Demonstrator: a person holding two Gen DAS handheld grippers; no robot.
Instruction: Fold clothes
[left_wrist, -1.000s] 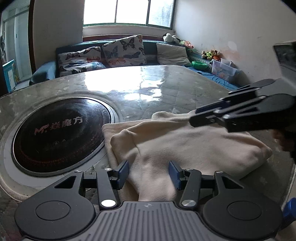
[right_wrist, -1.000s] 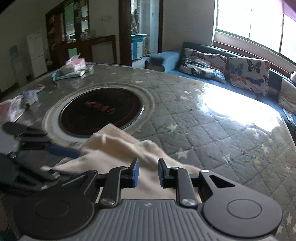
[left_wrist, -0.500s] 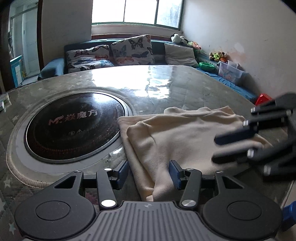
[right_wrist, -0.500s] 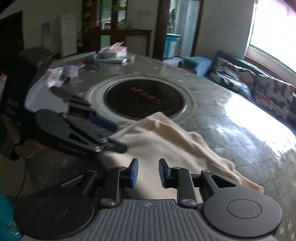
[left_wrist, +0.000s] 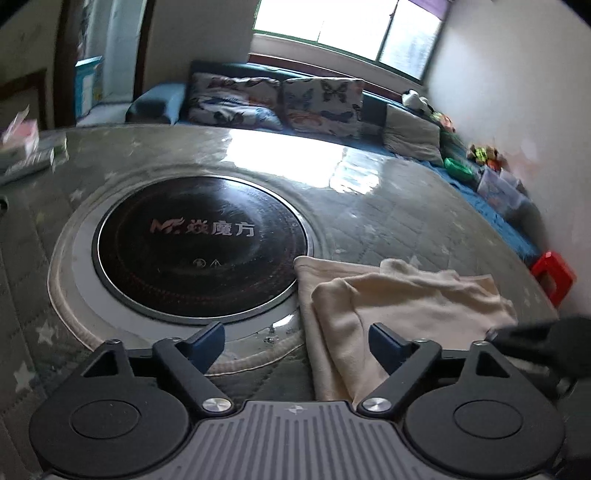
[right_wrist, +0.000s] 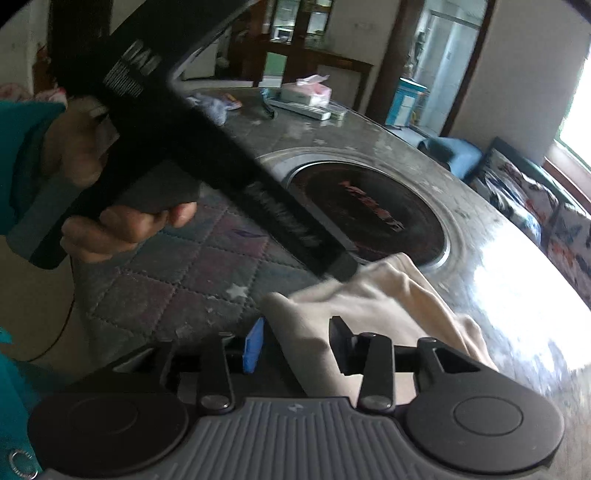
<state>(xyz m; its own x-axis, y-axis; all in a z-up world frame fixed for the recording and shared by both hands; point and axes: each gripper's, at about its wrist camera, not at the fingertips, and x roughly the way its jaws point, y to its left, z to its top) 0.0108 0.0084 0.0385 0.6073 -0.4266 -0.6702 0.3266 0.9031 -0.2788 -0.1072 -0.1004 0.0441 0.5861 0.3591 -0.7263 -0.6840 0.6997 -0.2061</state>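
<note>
A cream garment (left_wrist: 406, 306) lies folded on the round table, right of the black hotplate (left_wrist: 201, 243). My left gripper (left_wrist: 297, 341) is open over the garment's near left edge, nothing between its fingers. My right gripper (right_wrist: 295, 345) is open with the garment's near corner (right_wrist: 354, 306) lying between its fingers. The left gripper's body (right_wrist: 207, 155) and the hand holding it cross the right wrist view. The right gripper shows as a dark blur (left_wrist: 546, 343) at the garment's right edge.
The quilted table cover (right_wrist: 184, 280) surrounds the hotplate (right_wrist: 373, 214). A tissue box (right_wrist: 310, 92) and remote lie at the table's far side. A sofa with butterfly cushions (left_wrist: 321, 103) stands behind. A red stool (left_wrist: 552, 277) is by the wall.
Both grippers have pulled back toward the near edge of the garment and opened wider. The right gripper has swung down to the garment's near right corner; both views have turned left.
</note>
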